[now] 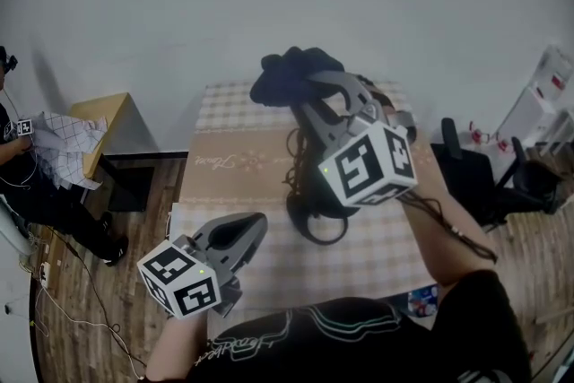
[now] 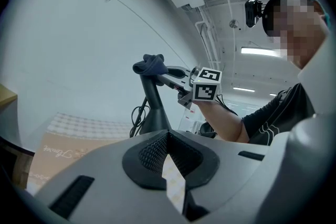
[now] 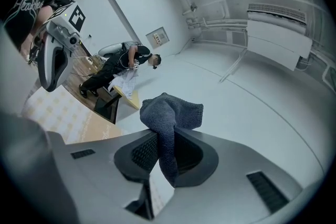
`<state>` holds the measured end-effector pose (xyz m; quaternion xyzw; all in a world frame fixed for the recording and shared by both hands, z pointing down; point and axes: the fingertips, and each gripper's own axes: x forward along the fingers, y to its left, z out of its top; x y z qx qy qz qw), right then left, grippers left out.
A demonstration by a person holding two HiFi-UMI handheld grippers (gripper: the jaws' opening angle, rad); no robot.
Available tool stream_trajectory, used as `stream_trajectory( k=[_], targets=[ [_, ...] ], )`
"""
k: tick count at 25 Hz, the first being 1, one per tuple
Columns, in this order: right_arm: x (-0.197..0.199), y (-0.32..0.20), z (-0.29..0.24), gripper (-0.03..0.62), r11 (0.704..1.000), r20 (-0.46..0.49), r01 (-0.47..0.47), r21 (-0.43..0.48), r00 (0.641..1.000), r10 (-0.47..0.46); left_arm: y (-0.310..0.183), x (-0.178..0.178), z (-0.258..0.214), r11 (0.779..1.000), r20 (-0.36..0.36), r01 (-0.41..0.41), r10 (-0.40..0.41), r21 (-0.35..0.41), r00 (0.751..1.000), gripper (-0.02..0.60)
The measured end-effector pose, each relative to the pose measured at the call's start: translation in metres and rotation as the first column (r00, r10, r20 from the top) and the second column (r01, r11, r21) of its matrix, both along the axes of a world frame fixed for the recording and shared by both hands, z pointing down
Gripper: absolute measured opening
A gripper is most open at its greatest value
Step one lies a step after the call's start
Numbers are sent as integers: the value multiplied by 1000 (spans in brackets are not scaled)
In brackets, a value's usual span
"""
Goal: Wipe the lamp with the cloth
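Head view shows us at the wiping step itself: the right claw has the dark cloth bunched at the top of the black lamp, whose base stands about mid-table. The cloth sits at 12 o'clock from that base. From the left gripper view, the cloth appears to cap the top of the lamp's stem, though we cannot tell how firmly it presses there. In the right gripper view the jaws are all but together, pinching a fold of the cloth between the pads, with the rest of it puffed out beyond the tips; the lamp itself does not show there. The left claw hovers at 7 o'clock from the base, well apart from it, jaws pressed together at the tips with nothing between them. We judge the next move calls for drawing the cloth down along the stem toward the base under steady contact. The lamp looks light, so we may want the idle left claw to brace the base against tipping.
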<state>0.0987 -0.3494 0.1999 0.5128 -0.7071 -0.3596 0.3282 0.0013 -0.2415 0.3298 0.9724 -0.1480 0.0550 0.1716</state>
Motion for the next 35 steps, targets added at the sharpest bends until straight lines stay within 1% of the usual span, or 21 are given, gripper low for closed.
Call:
stream_trajectory(
  k=[8,15,23,29,35],
  targets=[
    [8,13,21,57,999,3,34,-39,999,-34,18,13,11,999,12,27,-26,-21,1000,-2],
    [12,22,35,57,996,17,59,-69,998,-58,31,18,18,997,19,56,-55,-48,998,-2],
    [19,43,69,57,990,12,68,-120,998,-67,52,26,35,994,15,76,-75,-80,997,-2],
    [24,61,91,57,983,27,76,-168,997,-72,69,35,40,993,9,80,-79,-87,997,-2],
    [24,76,114,57,975,23,79,-206,997,-76,83,38,41,992,8,96,-96,-77,995,-2]
  ],
)
